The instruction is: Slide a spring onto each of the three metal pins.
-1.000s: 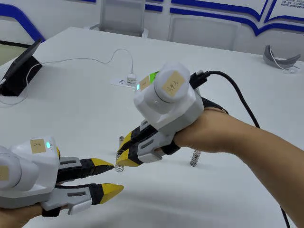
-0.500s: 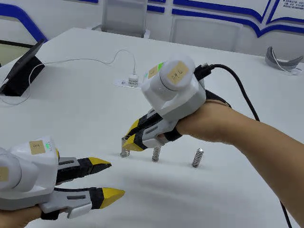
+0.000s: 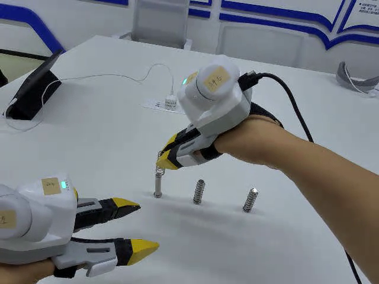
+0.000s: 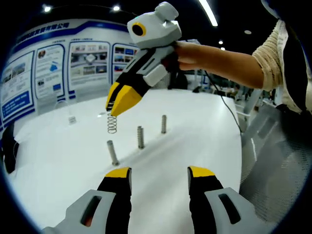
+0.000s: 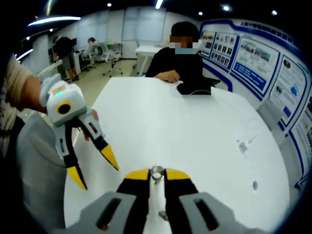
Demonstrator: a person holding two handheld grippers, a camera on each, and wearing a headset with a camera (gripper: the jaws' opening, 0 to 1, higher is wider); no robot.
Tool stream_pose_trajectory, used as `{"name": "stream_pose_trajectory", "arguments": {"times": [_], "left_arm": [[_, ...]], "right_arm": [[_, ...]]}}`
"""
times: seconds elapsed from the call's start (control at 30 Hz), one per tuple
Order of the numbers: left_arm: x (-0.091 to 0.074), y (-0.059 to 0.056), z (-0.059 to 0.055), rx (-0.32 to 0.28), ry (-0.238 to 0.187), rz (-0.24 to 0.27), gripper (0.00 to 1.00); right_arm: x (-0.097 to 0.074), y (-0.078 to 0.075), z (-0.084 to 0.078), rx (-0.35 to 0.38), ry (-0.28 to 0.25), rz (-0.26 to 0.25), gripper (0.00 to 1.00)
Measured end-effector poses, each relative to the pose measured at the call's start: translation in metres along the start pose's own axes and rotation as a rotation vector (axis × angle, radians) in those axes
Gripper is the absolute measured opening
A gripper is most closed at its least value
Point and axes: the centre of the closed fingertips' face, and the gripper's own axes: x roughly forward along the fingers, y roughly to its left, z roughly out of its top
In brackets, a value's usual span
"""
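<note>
Three metal pins stand in a row on the white table (image 3: 89,136). The left pin (image 3: 158,188) (image 4: 112,152) is bare. The middle pin carries a spring (image 3: 199,191) (image 4: 140,137), and so does the right pin (image 3: 250,200) (image 4: 164,124). My right gripper (image 3: 160,161) (image 5: 156,176) is shut on the top of a third spring (image 3: 160,171) (image 4: 112,123) (image 5: 156,172), which hangs just above the bare pin's tip. My left gripper (image 3: 147,225) (image 4: 160,173) is open and holds nothing, low at the near left, short of the pins.
A black tablet stand (image 3: 32,89) with a white cable (image 3: 118,76) sits at the far left. A small white plug on a label (image 3: 170,103) lies behind the pins. A person sits at the table's far end (image 5: 181,61). A grey object (image 3: 355,77) lies far right.
The right gripper has risen with the spring, from table level beside the left pin to just above the pin's top. The left gripper has hardly moved.
</note>
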Motion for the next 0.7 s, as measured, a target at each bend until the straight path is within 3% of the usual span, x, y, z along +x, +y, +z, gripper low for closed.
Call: {"name": "stream_pose_trajectory", "arguments": {"times": [0.7], "left_arm": [[-0.003,0.003,-0.003,-0.011,0.004,0.012,0.50]], "right_arm": [[0.022,-0.004,-0.016,0.053,0.047,0.004,0.12]]}}
